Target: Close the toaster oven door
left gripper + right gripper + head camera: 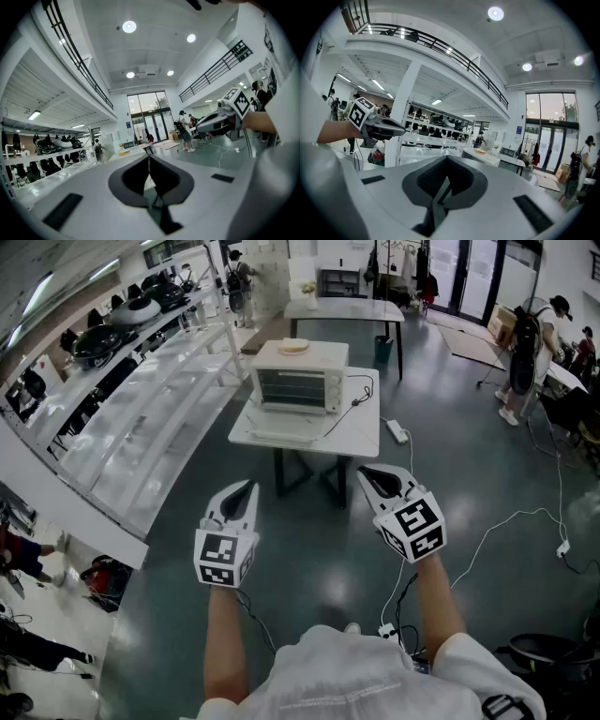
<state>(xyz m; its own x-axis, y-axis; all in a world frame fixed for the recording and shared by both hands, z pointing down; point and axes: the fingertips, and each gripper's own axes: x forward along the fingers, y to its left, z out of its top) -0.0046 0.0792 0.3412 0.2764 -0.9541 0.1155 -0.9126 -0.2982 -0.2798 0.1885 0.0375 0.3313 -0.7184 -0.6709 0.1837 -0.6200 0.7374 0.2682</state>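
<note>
A white toaster oven (298, 379) stands on a small white table (361, 432) ahead of me in the head view. Its door (281, 426) appears folded down flat toward me. A plate with bread (293, 346) rests on top of the oven. My left gripper (246, 489) and right gripper (367, 472) hover side by side in the air, well short of the table. Both are shut with nothing between the jaws. The left gripper view shows its tips (149, 161) pressed together, and the right gripper view shows the same (446, 161).
Long white shelving (141, 427) runs along the left. A cable (352, 404) leads from the oven to a power strip (397, 431) on the floor. More cords (497, 526) trail on the right. A second table (347, 307) stands behind, and people (525, 352) stand at the back right.
</note>
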